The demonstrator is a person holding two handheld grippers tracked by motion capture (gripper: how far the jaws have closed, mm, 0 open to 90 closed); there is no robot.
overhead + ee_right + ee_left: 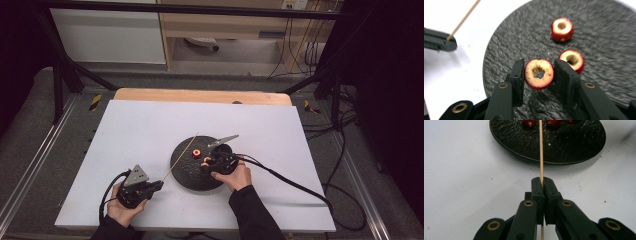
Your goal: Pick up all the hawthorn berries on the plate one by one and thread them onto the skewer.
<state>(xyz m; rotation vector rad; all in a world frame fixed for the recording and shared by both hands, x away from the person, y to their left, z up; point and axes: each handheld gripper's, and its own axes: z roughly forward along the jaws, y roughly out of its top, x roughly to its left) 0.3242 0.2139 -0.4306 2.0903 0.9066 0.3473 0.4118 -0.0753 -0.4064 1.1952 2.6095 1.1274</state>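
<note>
Left hand-held gripper [541, 185] clamped on thin, straight wooden skewer [540, 150], angled over smooth white surface [140, 135] toward round, rough-textured black plate [614, 45]. Right hand-held gripper [539, 73] pinching cored red fruit ring [539, 73], pale-fleshed, above plate; two similar rings [562, 28] beside.

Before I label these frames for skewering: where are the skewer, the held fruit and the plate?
skewer [541, 152]: left gripper view, mid-shaft
held fruit [539, 74]: right gripper view, cut face
plate [186, 176]: high view, bare rim
</note>
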